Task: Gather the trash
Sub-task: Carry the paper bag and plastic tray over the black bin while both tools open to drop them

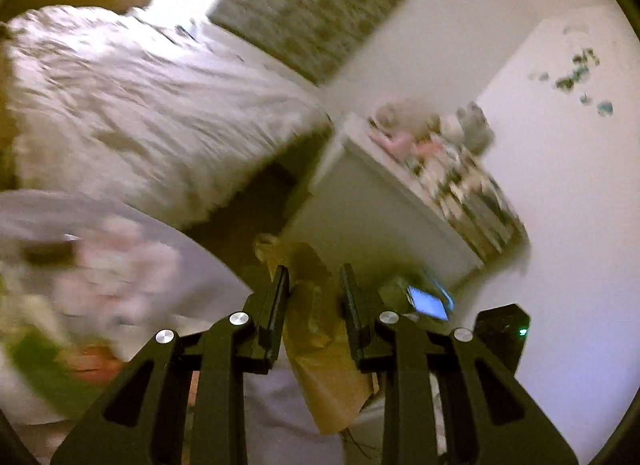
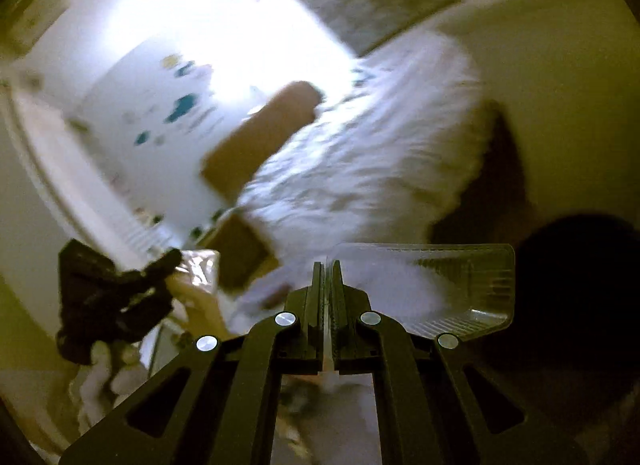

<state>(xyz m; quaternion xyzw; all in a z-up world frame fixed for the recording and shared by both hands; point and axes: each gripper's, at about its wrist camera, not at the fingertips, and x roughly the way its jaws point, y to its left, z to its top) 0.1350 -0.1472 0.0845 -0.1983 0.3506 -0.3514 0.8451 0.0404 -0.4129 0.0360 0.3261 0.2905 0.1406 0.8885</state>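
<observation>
The right gripper (image 2: 328, 265) has its fingers (image 2: 318, 305) pressed together on the edge of a clear plastic tray (image 2: 452, 285), a ribbed, see-through piece of packaging that sticks out to the right of the fingertips. It looks very light and fairly stiff, but thin enough to crackle and buckle if squeezed hard, and smooth enough to slip. The hold is on one rim only, so the tray hangs off to the side; a grip nearer its middle, or on a folded corner, would likely swing less.

The left gripper (image 1: 314, 277) has its fingers (image 1: 276, 305) standing apart, with a brown paper bag (image 1: 320, 345) lying between them and running down below. Whether the pads actually press on the paper cannot be told from here. The bag seems soft and floppy, prone to creasing and tearing, so the sensible place to take it is by the rim or the handle loop (image 1: 266, 245) that shows just beyond the left fingertip.

Both views are badly blurred. Ahead of the fingers lies a bed (image 1: 140, 105) with rumpled white covers, and to the right of the left fingers a white shelf (image 1: 400, 193) crowded with small things too smeared to name.
</observation>
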